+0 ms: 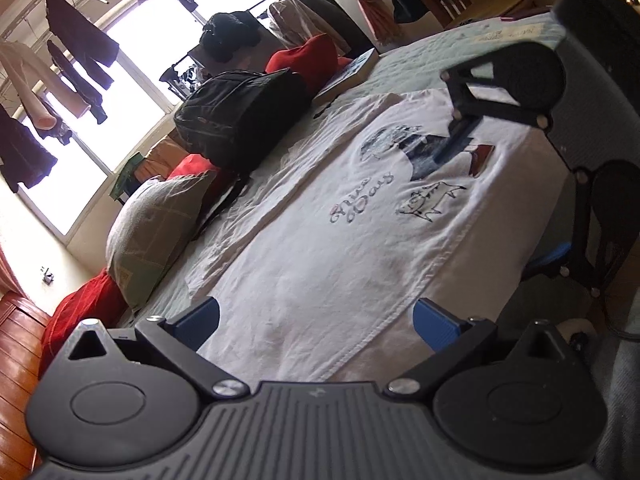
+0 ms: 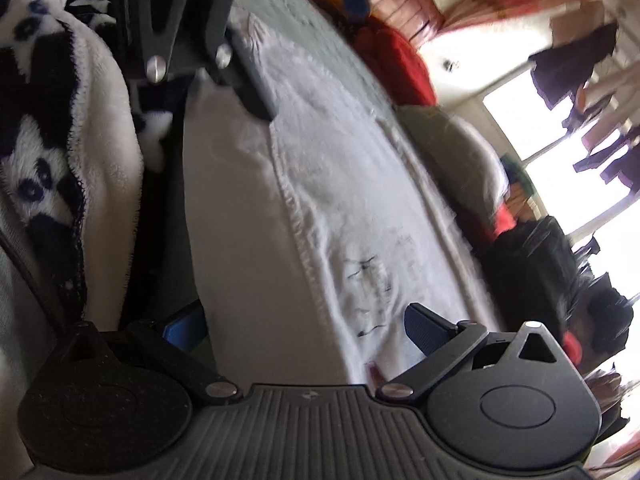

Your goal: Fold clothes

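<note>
Beside shirt (image 1: 360,220): backpack (image 1: 240,120), pillow (image 1: 156,232), book (image 1: 352,72). Left gripper (image 1: 316,324) and right gripper (image 2: 304,328) spread wide at its near hem.

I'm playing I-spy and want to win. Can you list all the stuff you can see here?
T-shirt: one, white with a printed picture, spread flat on the bed.
Bed cover: one, pale green, under the shirt.
Backpack: one, black, on the bed's far side.
Pillow: one, grey-green, beside the backpack.
Red cushions: several, along the far edge.
Book: one, past the shirt.
Hanging clothes: several, mostly dark, by the window.
Panda blanket: one, navy and white, right view's left edge.
Left claw: open, at the shirt's hem.
Right claw: open, over the shirt's edge.
</note>
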